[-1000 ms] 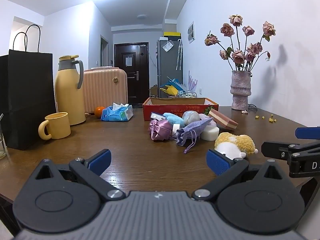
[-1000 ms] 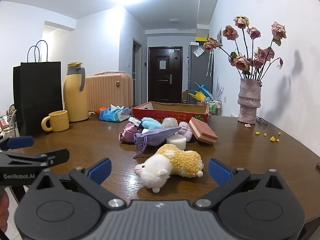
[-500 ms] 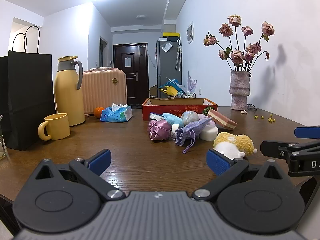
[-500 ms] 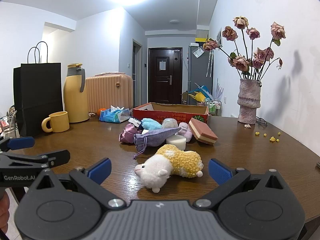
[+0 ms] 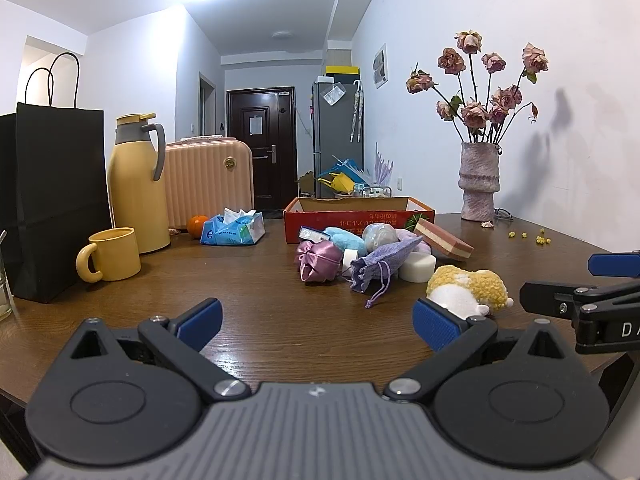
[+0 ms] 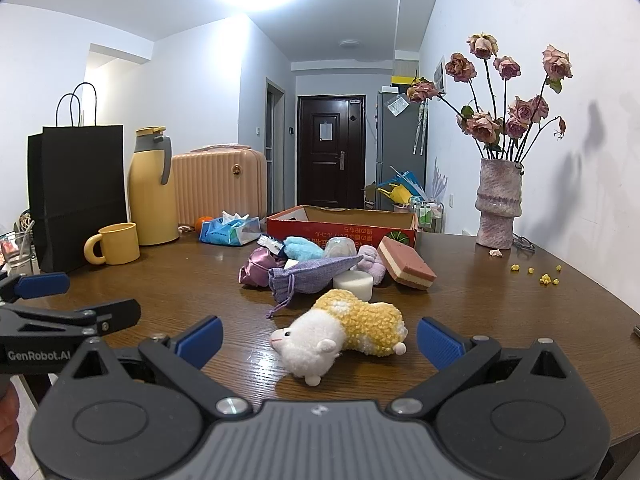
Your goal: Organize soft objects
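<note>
A yellow and white plush sheep (image 6: 344, 330) lies on the wooden table just ahead of my right gripper (image 6: 320, 338), which is open and empty; the sheep also shows in the left wrist view (image 5: 466, 288). Behind it lies a pile of soft things: a lilac drawstring pouch (image 6: 310, 278), a pink satin pouch (image 5: 316, 260), a blue cloth (image 6: 304, 248), a white sponge (image 6: 354, 284) and a pink layered sponge (image 6: 406, 268). A red cardboard box (image 6: 340, 224) stands open behind the pile. My left gripper (image 5: 316, 320) is open and empty, left of the sheep.
A yellow mug (image 5: 110, 254), yellow thermos (image 5: 138, 182), black paper bag (image 5: 50, 196), pink suitcase (image 5: 208, 182), tissue pack (image 5: 234, 230) and orange (image 5: 196, 224) stand at the left. A vase of dried roses (image 6: 498, 204) stands at the right rear, with yellow crumbs (image 6: 544, 278) near it.
Both views have shifted very slightly. Nothing on the table has moved and both grippers stay open.
</note>
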### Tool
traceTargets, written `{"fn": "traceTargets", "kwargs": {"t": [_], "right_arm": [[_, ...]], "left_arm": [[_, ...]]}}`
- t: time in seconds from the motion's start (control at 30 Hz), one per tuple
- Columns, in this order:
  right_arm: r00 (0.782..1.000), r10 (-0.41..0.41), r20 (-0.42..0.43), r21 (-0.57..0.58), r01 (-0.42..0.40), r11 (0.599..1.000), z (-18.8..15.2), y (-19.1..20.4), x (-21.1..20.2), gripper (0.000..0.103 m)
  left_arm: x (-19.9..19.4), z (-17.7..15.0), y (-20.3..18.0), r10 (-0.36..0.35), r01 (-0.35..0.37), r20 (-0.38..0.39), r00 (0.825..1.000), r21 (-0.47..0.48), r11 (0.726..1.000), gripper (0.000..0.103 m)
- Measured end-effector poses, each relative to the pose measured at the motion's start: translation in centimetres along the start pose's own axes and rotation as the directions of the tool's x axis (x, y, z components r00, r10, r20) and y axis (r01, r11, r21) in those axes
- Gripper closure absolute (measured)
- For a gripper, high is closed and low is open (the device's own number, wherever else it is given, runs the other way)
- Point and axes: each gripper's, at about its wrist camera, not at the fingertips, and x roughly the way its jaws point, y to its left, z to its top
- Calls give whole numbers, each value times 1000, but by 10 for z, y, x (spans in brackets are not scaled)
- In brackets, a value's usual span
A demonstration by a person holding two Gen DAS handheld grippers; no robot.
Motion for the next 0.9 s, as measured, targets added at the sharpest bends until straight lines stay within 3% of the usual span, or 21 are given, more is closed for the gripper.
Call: {"fn": "traceTargets", "kwargs": {"t": [0.9], "right_arm": [[1000,0,2,0,0,1000,-1,0,0,0]], "left_arm": [[-6,0,-3,-2,2,4,1000,3,1000,0]]}}
